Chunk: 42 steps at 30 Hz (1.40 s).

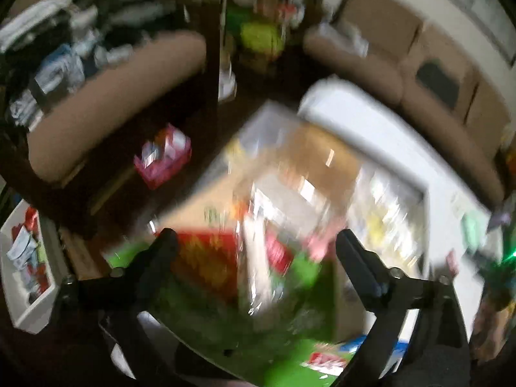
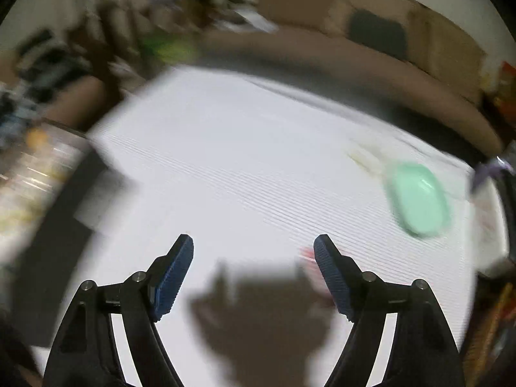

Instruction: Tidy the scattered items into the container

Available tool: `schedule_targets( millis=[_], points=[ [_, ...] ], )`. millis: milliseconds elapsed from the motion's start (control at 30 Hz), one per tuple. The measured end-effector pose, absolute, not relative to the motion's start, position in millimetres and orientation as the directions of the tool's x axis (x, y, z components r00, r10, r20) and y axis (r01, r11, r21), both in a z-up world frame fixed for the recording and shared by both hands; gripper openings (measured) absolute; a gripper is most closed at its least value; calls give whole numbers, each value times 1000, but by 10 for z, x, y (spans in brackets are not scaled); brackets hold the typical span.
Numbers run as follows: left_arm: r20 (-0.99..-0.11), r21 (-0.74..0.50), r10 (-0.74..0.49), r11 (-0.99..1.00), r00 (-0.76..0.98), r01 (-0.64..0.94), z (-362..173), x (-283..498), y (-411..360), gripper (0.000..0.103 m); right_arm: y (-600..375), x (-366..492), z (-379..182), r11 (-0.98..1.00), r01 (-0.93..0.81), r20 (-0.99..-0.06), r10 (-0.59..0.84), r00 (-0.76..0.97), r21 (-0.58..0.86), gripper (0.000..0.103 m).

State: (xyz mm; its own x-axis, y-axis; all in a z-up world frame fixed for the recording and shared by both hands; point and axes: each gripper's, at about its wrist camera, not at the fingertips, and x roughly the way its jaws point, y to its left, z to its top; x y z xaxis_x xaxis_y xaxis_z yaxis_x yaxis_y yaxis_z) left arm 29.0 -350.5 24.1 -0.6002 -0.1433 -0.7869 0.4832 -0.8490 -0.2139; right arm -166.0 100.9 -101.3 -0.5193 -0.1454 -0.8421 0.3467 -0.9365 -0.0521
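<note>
Sofa point(image 2: 354, 61) curves behind white table point(image 2: 245, 161).

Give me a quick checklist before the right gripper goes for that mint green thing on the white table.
1. Right gripper open and empty: ok, nothing between the pads.
2. Mint green item in view: ok, lying on the white table to the right of the gripper and beyond it.
3. Gripper lined up with the item: not ok, it sits well off to the side.
4. Path over the table clear: ok, only bare surface between, except a small pink blur by the right fingertip.
5. Picture sharp enough to aim: not ok, heavy motion blur.
6. Left gripper free: cannot tell, jaws wide over a blurred box of packets.
</note>
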Motion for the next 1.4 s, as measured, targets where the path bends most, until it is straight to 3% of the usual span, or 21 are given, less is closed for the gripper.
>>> schedule_targets(
  millis=[133, 300, 333, 400, 433, 567, 633, 800, 900, 933, 967, 1033, 1233, 1400],
  points=[
    [-697, -345, -118, -810, -707, 475, 411, 396, -3543, 103, 1370, -1878, -1448, -937, 345, -882, -111, -459, -62, 80],
    [-708, -352, -118, -795, -696, 493, 373, 356, -3564, 103, 1288, -1821, -1690, -907, 411, -863, -136, -486, -88, 76],
    [-716, -343, -125, -794, -687, 502, 367, 340, -3570, 102, 1290, -1818, -1684, -910, 409, -857, -160, -490, -64, 65],
    [-721, -328, -141, -793, -679, 514, 353, 347, -3606, 102, 1337, -1846, -1652, -921, 388, -854, -210, -475, 10, 31],
    [-720, -325, -148, -792, -678, 518, 352, 349, -3611, 102, 1339, -1858, -1628, -924, 382, -856, -216, -469, 23, 23],
    [-692, -364, -148, -773, -706, 520, 385, 375, -3622, 102, 1083, -1820, -1409, -891, 434, -854, -327, -404, 136, 15],
    [-685, -374, -149, -768, -713, 520, 395, 374, -3619, 102, 768, -1698, -1169, -850, 503, -833, -387, -396, 156, 15],
    [-736, -250, -217, -793, -642, 555, 306, 247, -3544, 102, -255, -1228, -306, -658, 698, -727, -622, -293, 282, 16],
    [-732, -274, -193, -794, -653, 542, 300, 221, -3520, 102, -844, -978, 53, -512, 766, -659, -736, -157, 390, 24],
    [-725, -282, -187, -797, -663, 534, 318, 223, -3506, 102, -994, -905, 121, -484, 778, -653, -746, -130, 400, 39],
    [-715, -285, -187, -802, -673, 526, 346, 231, -3485, 102, -1109, -827, 198, -472, 792, -653, -747, -125, 388, 60],
    [-700, -285, -188, -810, -688, 512, 393, 244, -3456, 102, -1105, -715, 299, -504, 799, -655, -730, -193, 327, 74],
    [-690, -360, -59, -837, -721, 412, 500, 123, -3185, 102, -21, -1141, -14, -708, 659, -716, -595, -365, 253, 75],
    [-654, -289, 46, -938, -755, 193, 771, -235, -2183, 102, 1622, -1588, -265, -927, 351, -785, -313, -535, 130, 75]
  ],
)
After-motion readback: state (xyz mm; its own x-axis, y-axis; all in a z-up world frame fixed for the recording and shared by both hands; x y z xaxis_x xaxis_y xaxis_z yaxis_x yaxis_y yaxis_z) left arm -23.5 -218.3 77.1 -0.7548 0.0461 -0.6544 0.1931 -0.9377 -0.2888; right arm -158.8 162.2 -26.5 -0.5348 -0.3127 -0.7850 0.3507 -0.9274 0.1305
